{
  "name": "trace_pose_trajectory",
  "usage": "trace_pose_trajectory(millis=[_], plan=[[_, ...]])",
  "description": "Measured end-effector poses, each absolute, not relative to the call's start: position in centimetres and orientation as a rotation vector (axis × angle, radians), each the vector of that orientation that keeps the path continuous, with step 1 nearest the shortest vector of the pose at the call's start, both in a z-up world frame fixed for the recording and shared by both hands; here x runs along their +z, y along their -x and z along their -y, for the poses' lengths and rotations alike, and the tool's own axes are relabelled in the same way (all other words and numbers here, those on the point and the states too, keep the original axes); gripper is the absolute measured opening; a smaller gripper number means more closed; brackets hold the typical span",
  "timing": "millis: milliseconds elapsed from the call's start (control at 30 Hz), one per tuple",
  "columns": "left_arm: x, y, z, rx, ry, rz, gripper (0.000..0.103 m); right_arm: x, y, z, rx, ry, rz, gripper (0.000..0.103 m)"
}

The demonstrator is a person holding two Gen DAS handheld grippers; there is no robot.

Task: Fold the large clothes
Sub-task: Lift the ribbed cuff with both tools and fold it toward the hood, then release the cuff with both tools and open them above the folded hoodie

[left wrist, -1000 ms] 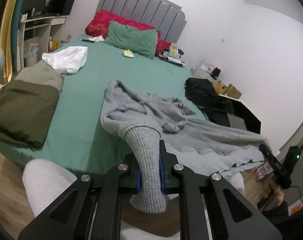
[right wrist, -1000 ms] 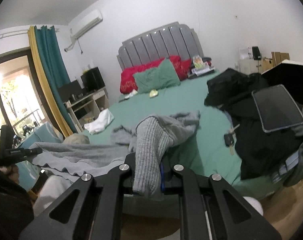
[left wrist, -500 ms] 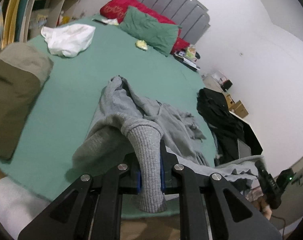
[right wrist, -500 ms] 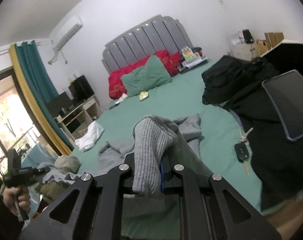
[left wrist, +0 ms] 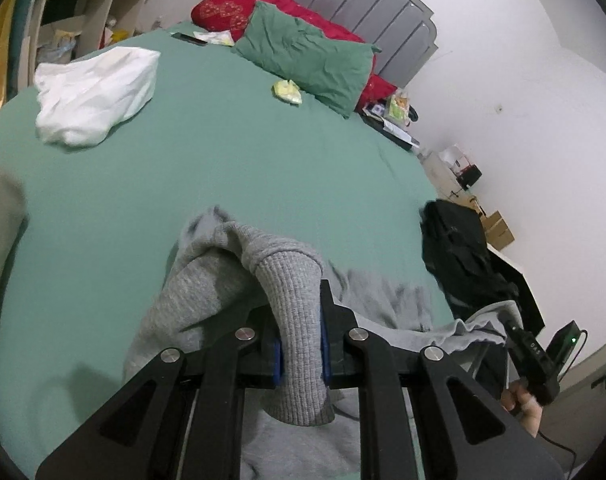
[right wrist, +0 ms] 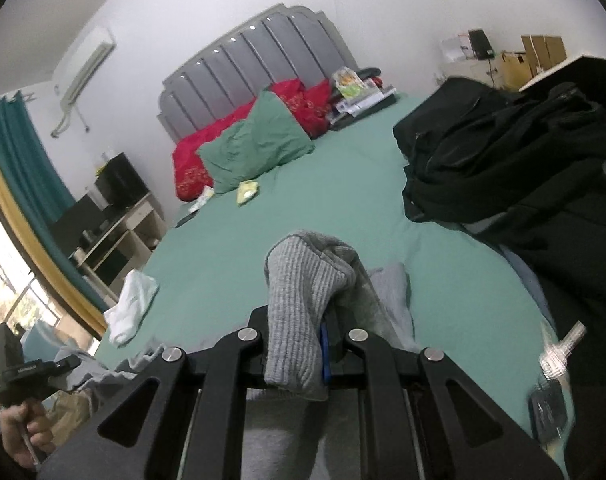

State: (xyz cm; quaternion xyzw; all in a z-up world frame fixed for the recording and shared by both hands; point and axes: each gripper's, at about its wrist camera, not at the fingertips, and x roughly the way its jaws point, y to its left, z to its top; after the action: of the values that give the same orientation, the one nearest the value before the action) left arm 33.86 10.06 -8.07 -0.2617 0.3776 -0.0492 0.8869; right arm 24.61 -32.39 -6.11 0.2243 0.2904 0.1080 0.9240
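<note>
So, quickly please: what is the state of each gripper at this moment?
Left gripper: closed on a ribbed cuff of the grey sweater.
Right gripper: closed on the sweater's other ribbed cuff.

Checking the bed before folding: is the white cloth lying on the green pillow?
No, the white cloth lies on the sheet, apart from the pillow.
</note>
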Motion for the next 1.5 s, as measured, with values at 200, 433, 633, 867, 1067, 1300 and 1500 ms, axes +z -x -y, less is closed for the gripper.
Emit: trace_pose_trajectory(millis=[200, 433, 633, 867, 1067, 1300, 1500], plan=[[-10.4, -42.1, -8.9, -0.032, 0.345, -0.795, 0.03, -9.5, -32.2, 31.9, 0.16, -0.458, -0.671, 0.015], [-13.3, -41.6, -13.6, 0.139, 0.387, -0.735, 0.065, -14.4, -35.6, 31.8, 0.157, -0.424, -0.792, 0.043], [-15.7, -35.8, -15.2, 0.125, 0.342, -0.837, 0.065, -9.0, -29.5, 33.1, 0.113, -0.304, -0.606, 0.103], [-19.1, -30.7, -13.0, 0.028, 0.238, -0.953, 0.068, -11.9, -21.5, 35.2, 0.076, -0.267, -0.719, 0.102], [-20.9, -29.1, -11.8, -0.045, 0.23, -0.995, 0.065, -17.0, -17.1, 34.6, 0.097, -0.347, -0.872, 0.057], [-18.9, -25.2, -13.6, -0.015, 0.352, -0.927, 0.01, -17.7, -15.1, 34.7, 0.157, -0.457, -0.847, 0.009], [-16.3, -20.0, -12.9, 0.006, 0.372, -0.897, 0.01, -14.0, -10.2, 35.1, 0.167, -0.416, -0.785, 0.009]])
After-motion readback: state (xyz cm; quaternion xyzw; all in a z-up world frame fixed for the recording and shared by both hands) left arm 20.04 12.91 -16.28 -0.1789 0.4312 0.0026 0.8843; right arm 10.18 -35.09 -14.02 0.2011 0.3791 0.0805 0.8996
